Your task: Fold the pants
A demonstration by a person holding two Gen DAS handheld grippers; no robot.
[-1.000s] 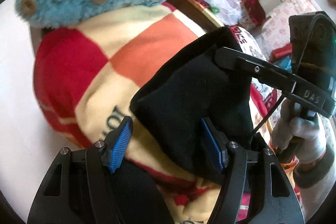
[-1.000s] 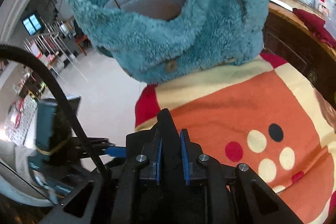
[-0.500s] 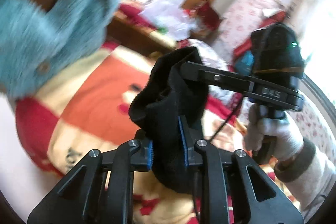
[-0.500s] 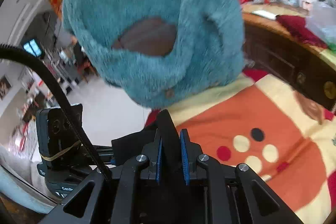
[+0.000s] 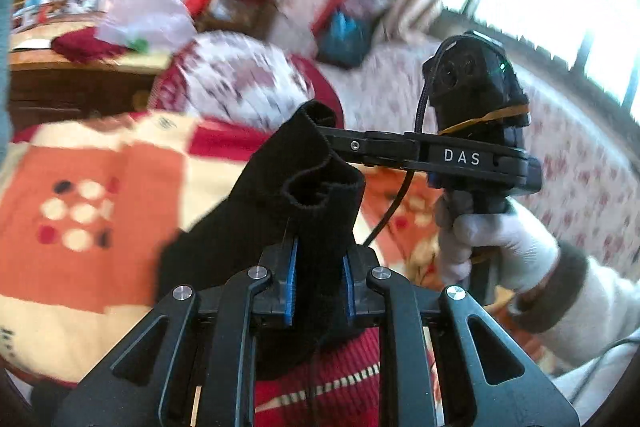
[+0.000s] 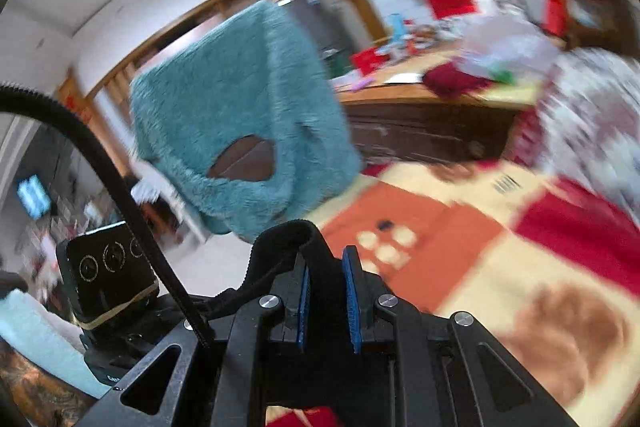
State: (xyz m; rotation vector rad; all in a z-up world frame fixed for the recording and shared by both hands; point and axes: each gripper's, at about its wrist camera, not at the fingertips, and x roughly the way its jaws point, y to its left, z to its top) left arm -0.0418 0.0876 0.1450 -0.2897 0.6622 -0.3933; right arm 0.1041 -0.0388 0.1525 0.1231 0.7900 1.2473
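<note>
Clamping black pants point(image 5: 304, 187) in both tongs, left gripper point(image 5: 319, 281) and right gripper point(image 6: 328, 303) pinching ribbed hem, lifted above checked blanket point(image 5: 92, 195).

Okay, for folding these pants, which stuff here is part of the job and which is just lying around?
Part of the job:
black pants
left gripper, shut on the pants
right gripper, shut on the pants
checked blanket under them

Lying around:
teal fleece
wooden cabinet
plastic bag
</note>
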